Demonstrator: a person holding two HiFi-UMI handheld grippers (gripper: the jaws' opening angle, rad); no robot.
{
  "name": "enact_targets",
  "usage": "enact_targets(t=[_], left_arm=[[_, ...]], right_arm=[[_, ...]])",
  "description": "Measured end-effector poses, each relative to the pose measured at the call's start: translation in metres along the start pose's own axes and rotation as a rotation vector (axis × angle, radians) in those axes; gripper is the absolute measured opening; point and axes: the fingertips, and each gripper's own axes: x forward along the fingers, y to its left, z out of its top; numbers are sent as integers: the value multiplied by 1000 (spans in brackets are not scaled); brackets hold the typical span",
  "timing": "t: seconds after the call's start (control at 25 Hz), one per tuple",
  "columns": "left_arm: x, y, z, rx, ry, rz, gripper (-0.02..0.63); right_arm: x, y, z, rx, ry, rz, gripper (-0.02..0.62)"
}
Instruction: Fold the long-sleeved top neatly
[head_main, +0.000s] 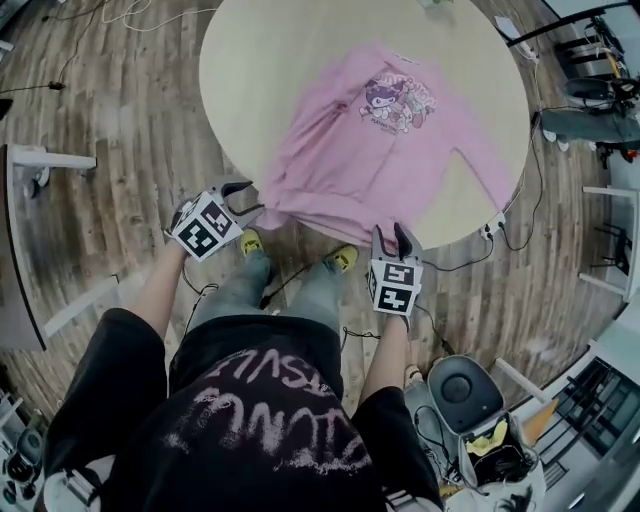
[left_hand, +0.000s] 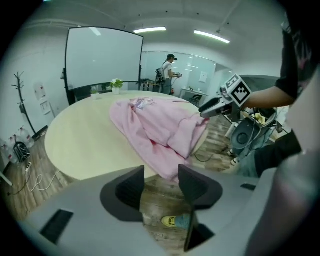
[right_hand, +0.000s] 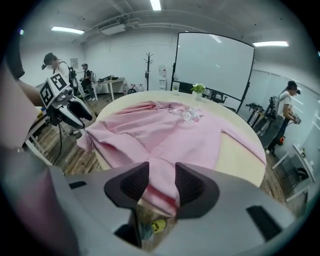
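Observation:
A pink long-sleeved top (head_main: 390, 150) with a cartoon print lies face up on the round pale table (head_main: 260, 60), its hem hanging over the near edge. One sleeve stretches to the right; the left side is bunched in folds. My left gripper (head_main: 243, 200) is at the top's near left corner, off the table edge. In the left gripper view it (left_hand: 161, 172) is open, with floor and a shoe showing in the gap and the cloth (left_hand: 155, 127) just beyond. My right gripper (head_main: 391, 236) is at the hem's right part. Its jaws (right_hand: 161, 169) stand apart with the pink hem (right_hand: 170, 130) between them.
The wearer's legs and yellow shoes (head_main: 343, 258) stand under the table's near edge. Cables and a power strip (head_main: 492, 228) lie on the wood floor at the right, near a round grey machine (head_main: 455, 385). A small plant (right_hand: 198, 88) sits at the table's far edge. People stand in the background.

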Motion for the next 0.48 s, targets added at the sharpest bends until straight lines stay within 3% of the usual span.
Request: enact_targets(t=[0.08, 0.16, 0.2, 0.28, 0.48], left_arm=[[9, -13, -5, 14, 21, -46, 236], [18, -20, -9, 28, 49, -42, 231], [23, -19, -11, 43, 72, -23, 204], [26, -13, -11, 88, 107, 19, 76], [-9, 32, 5, 199, 126, 86, 61]], right_arm=[[8, 18, 2, -24, 23, 12, 181], [12, 28, 4, -43, 38, 21, 184], [13, 31, 4, -47, 42, 24, 184], [15, 31, 5, -49, 50, 25, 184], [21, 20, 4, -38, 75, 26, 183]])
